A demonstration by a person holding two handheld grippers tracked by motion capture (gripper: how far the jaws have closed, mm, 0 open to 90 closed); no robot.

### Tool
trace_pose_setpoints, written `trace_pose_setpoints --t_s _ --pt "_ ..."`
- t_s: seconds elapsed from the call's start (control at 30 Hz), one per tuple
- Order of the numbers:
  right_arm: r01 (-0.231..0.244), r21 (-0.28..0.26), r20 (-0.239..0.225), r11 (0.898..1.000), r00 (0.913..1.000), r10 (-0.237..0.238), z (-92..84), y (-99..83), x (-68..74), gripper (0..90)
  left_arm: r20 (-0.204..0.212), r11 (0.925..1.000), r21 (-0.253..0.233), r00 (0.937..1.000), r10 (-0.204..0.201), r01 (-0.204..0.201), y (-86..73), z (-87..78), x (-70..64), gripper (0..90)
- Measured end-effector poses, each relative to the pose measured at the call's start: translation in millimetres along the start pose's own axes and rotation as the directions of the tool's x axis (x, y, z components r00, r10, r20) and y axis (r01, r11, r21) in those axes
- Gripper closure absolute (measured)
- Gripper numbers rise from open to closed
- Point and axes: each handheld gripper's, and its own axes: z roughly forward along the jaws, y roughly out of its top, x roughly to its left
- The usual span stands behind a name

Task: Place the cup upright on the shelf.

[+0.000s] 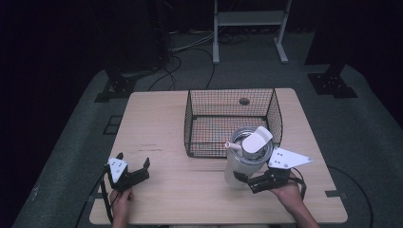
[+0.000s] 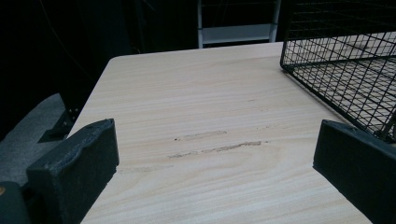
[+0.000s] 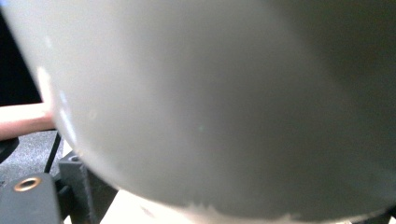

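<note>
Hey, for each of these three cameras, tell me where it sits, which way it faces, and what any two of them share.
High view: above the person's side, facing forward and down on the light wooden table; both hands with left gripper and right gripper show.
Left gripper view: on the left gripper, facing across the table; its black jaws stand apart.
Right gripper view: pressed against the white plastic jug.
Shared: high and left gripper views both show the black wire basket.

One wire basket (image 1: 233,121) sits at the centre of the frame on the one wooden surface (image 1: 157,137). One white jug (image 1: 244,159) stands just below it. Two grippers: one lower left (image 1: 134,169), one lower right (image 1: 247,181). One metal stand (image 1: 249,26) at top.
</note>
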Motion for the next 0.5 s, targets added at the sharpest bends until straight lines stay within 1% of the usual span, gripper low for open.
trace_pose_setpoints --t_s 0.07,0.1,0.13,0.2,0.27,0.33,0.5 --pt "0.003 -0.006 -0.002 1.000 1.0000 -0.003 1.1 2.1 -0.4 8.6 0.000 1.0000 0.000 1.0000 0.000 0.000 0.0 0.0 -0.1 0.0" --pt "0.000 -0.008 -0.005 1.000 1.0000 0.000 2.6 6.5 -1.3 8.6 0.000 1.0000 0.000 1.0000 0.000 0.000 0.0 0.0 -0.1 0.0" --pt "0.000 -0.008 -0.005 1.000 1.0000 0.000 2.6 6.5 -1.3 8.6 0.000 1.0000 0.000 1.0000 0.000 0.000 0.0 0.0 -0.1 0.0" --pt "-0.003 -0.018 -0.009 1.000 1.0000 0.003 5.0 12.0 -2.9 8.6 0.000 1.0000 0.000 1.0000 0.000 0.000 0.0 -0.1 -0.1 0.0" --pt "-0.005 -0.016 -0.009 1.000 0.9999 0.004 5.5 13.4 -3.3 8.6 -0.001 1.0000 0.000 1.0000 0.000 0.000 0.0 -0.1 0.0 0.0" --pt "0.003 -0.009 -0.005 1.000 1.0000 -0.003 7.8 19.5 -5.8 8.6 -0.001 1.0000 0.000 1.0000 -0.002 0.002 0.0 -0.1 0.0 0.0" --pt "0.005 -0.015 -0.001 1.000 1.0000 -0.005 9.5 26.7 -10.0 8.6 -0.001 1.0000 -0.002 1.0000 -0.005 0.005 0.0 0.0 0.0 0.0"
